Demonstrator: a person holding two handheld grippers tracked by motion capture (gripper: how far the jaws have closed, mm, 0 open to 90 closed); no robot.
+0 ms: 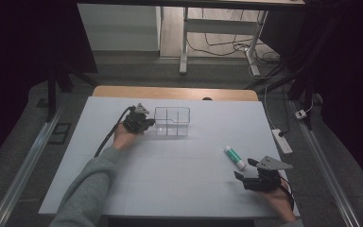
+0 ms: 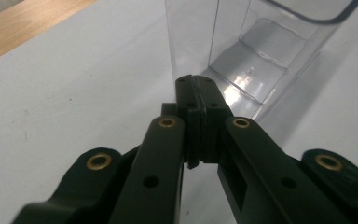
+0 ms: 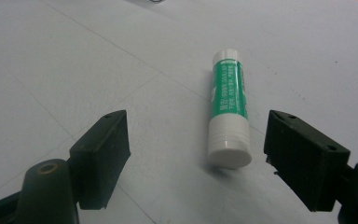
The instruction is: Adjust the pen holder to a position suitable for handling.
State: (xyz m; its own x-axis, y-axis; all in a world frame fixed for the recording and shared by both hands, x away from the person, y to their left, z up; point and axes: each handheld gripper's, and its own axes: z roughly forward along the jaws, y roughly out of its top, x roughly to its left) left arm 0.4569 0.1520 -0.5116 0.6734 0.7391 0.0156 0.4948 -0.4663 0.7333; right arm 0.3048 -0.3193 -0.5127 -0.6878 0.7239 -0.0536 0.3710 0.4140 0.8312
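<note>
Green-and-white cylindrical glue stick (image 3: 229, 112) is framed at 12 o'clock, long axis aligned with wide-open, empty right gripper (image 3: 198, 158); left gripper (image 2: 199, 100) is seen clamped, possibly on clear plastic compartment box (image 2: 261, 51).

Items you are not seeing in full:

- Clear divided box (image 2: 261, 51): the left gripper view's top and right edges are cutting it off; your left gripper (image 2: 197, 91) is covering part of its near wall.
- Glue stick (image 3: 228, 116): its label print is reading too blurred to make out; in the high view it (image 1: 235, 157) is showing too small for any detail.
- Right gripper (image 3: 196, 154): the right gripper view's lower edge is cropping both jaw bases.
- Your right hand (image 1: 279, 201): the high view's bottom edge is cutting it off.
- Left sleeve (image 1: 87, 189): also running off the bottom edge.
</note>
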